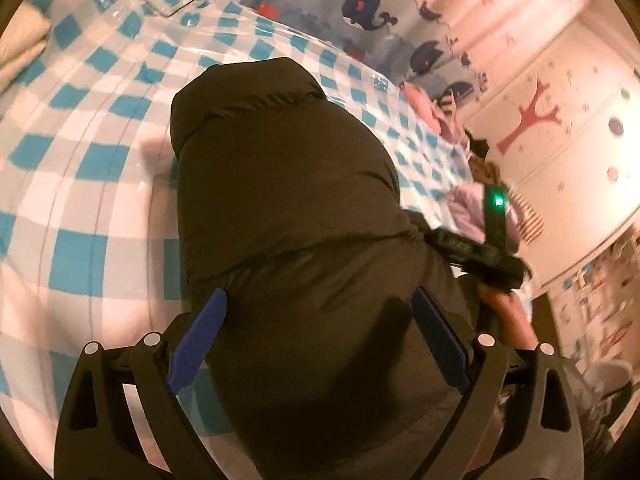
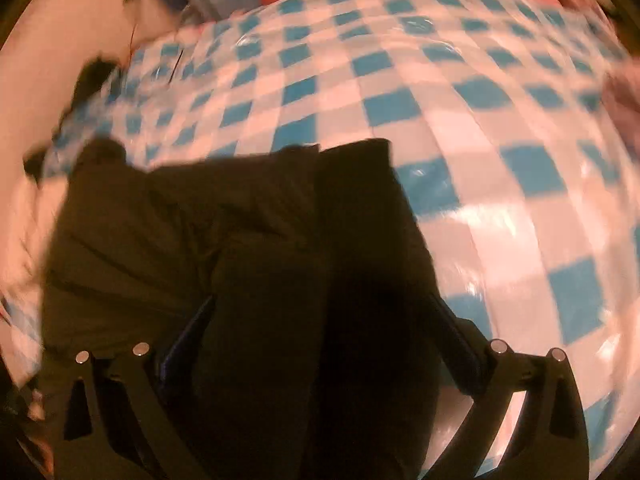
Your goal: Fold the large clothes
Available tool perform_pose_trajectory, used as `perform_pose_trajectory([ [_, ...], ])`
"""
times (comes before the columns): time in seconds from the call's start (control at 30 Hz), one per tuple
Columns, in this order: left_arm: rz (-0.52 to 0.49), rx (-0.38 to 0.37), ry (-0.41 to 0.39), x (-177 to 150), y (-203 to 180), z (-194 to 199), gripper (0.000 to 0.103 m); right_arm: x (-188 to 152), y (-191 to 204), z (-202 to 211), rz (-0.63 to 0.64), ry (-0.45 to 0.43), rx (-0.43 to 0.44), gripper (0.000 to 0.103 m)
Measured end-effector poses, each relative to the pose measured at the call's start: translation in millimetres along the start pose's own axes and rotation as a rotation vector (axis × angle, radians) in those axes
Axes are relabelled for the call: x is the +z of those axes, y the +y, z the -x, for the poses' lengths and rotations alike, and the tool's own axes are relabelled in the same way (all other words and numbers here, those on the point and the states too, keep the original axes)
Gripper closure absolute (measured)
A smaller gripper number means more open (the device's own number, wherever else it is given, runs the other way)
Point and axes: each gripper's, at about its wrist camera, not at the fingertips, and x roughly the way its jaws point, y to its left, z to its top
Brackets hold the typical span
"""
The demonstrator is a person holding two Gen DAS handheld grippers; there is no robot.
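Covering nearly everything in sight is the bed (image 1: pixel 80 184), dressed in a blue-and-white checked sheet (image 2: pixel 460 128) under a glossy clear plastic cover, and right on top of it lies the big dark puffy jacket (image 1: pixel 288 208), bunched into a thick padded roll that runs away from the left camera toward the far side of the bed. Over in the right wrist view the same jacket shows folded layers and creases, though that picture is smeared with blur. Beyond the bed stands a whale-print hanging (image 1: pixel 368 8), and a white wardrobe with a red tree decal (image 1: pixel 532 120) sits off to the side. A heap of pink and lilac clothes (image 1: pixel 468 204) rests at the bed's edge. Now the left tool (image 1: pixel 320 344): blue pads spread wide, the jacket's bulk sitting between them, touching the fabric, not pinched together. The right tool (image 2: pixel 320 344) straddles the jacket too, fingers well apart with dark fabric filling the gap. From the left view, the right tool's body shows a small green light (image 1: pixel 498 201), with a hand (image 1: pixel 508 312) just below it.
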Motion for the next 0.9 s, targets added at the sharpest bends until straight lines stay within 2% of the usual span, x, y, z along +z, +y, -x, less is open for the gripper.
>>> perform_pose_trajectory([
  [0.1, 0.045, -0.009, -0.012, 2, 10, 6, 0.014, -14, -12, 37, -0.018, -0.090, 0.047, 0.007],
  [0.17, 0.118, 0.009, -0.023, 3, 28, 12, 0.014, -30, -23, 58, -0.037, -0.131, 0.053, 0.007],
  [0.23, 0.216, 0.013, -0.017, 2, 48, 14, 0.014, -47, -34, 71, -0.059, -0.133, 0.055, 0.007],
  [0.33, 0.308, 0.018, 0.030, -4, 69, 7, 0.014, -74, -46, 72, -0.080, -0.082, 0.061, 0.007],
  [0.47, 0.313, -0.017, 0.099, -11, 68, -11, 0.012, -106, -38, 44, -0.045, 0.048, 0.050, 0.007],
  [0.57, 0.312, -0.105, 0.106, -10, 62, -20, 0.012, -117, -31, 38, -0.065, 0.056, 0.043, 0.007],
  [0.63, 0.264, -0.100, 0.086, -7, 48, -21, 0.011, -121, -22, 35, -0.073, 0.093, 0.087, 0.007],
  [0.7, 0.213, -0.073, 0.058, -4, 38, -21, 0.010, -125, -9, 34, -0.018, 0.135, 0.087, 0.007],
  [0.77, 0.220, -0.076, 0.047, -2, 38, -18, 0.010, -123, -10, 36, 0.000, 0.158, 0.097, 0.007],
  [0.83, 0.211, -0.034, 0.023, -1, 37, -11, 0.010, -118, -24, 49, -0.046, 0.121, 0.086, 0.007],
  [0.9, 0.190, 0.000, -0.008, 0, 34, -1, 0.010, -112, -33, 71, -0.077, 0.034, 0.068, 0.007],
])
